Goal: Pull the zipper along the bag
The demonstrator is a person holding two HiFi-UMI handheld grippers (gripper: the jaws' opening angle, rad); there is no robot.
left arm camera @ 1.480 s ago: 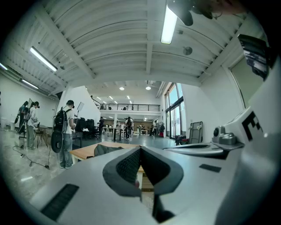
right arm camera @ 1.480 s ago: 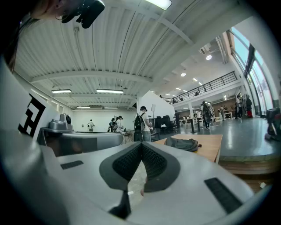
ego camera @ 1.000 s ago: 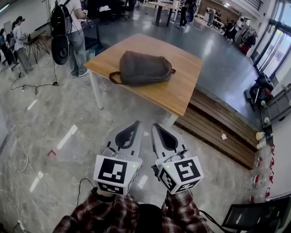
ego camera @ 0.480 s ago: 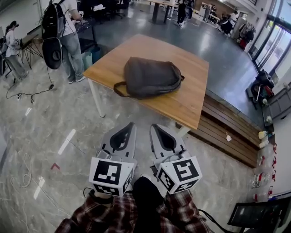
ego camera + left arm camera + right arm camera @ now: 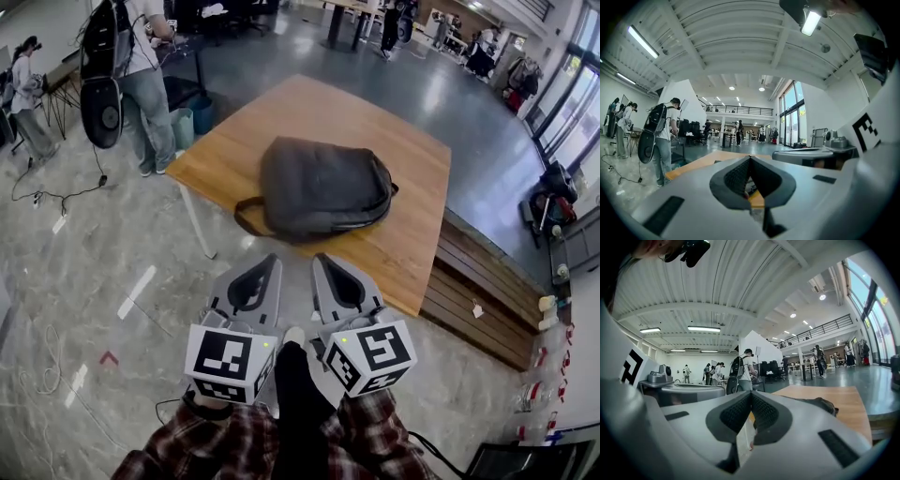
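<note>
Reaching the desk (image 5: 417, 248) looks like the step right now, since both tongs hang over the floor, well short of it. The left tongs (image 5: 265, 267) and the right tongs (image 5: 323, 265) are squeezed shut with nothing in them. The gray backpack (image 5: 323, 192) lies flat near the desk's close edge. Next, one must open and find the zipper pull, too small to spot from here.

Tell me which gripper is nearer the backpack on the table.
Right, narrowly. The right gripper points at the near edge of the backpack, just short of the table. The left gripper sits alongside, aimed toward its strap end. Neither touches it.
</note>
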